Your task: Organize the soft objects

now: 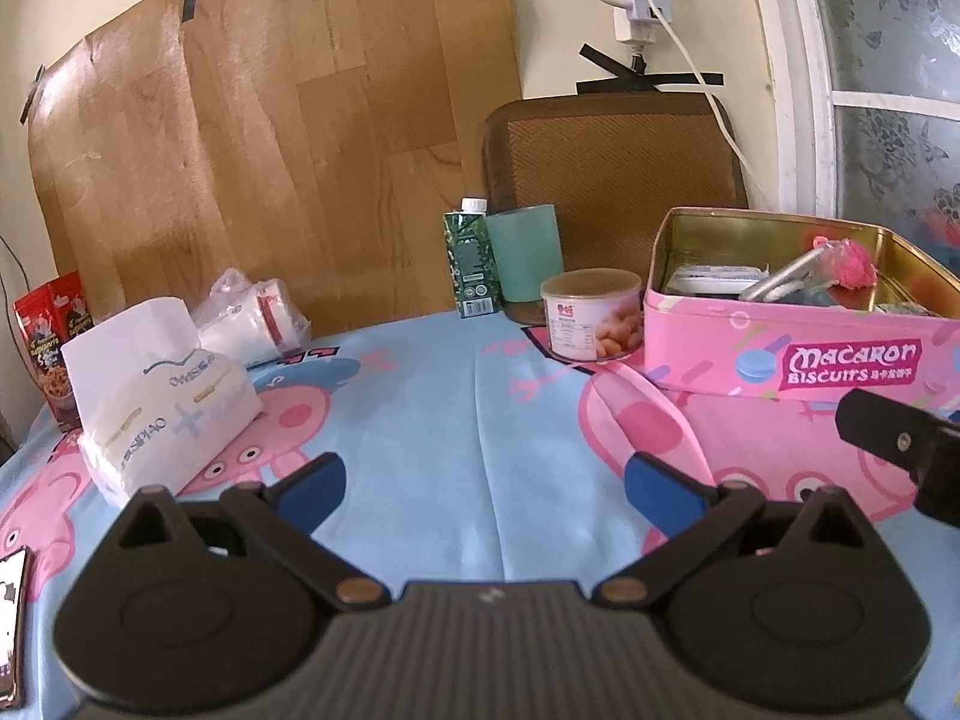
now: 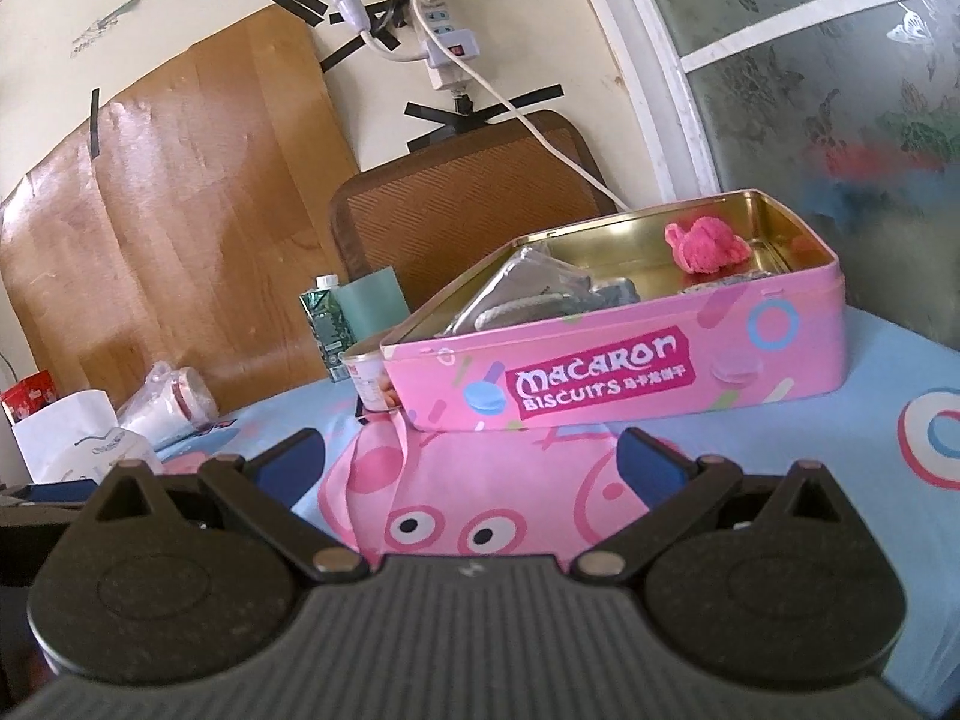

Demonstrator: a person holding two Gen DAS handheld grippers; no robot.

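While both my grippers hang spread and empty, the tissue pack lies far-left of my left gripper, long axis slanting away. My right gripper faces the pink tin, so the left is nearer.

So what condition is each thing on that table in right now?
Left tongs: open, empty.
Right tongs: open, empty.
Pink biscuit tin: lid off, holding a pink fluffy thing and packets.
Tissue pack: opened, one tissue sticking up.
Green carton: upright, capped.
Round tub: lidded.
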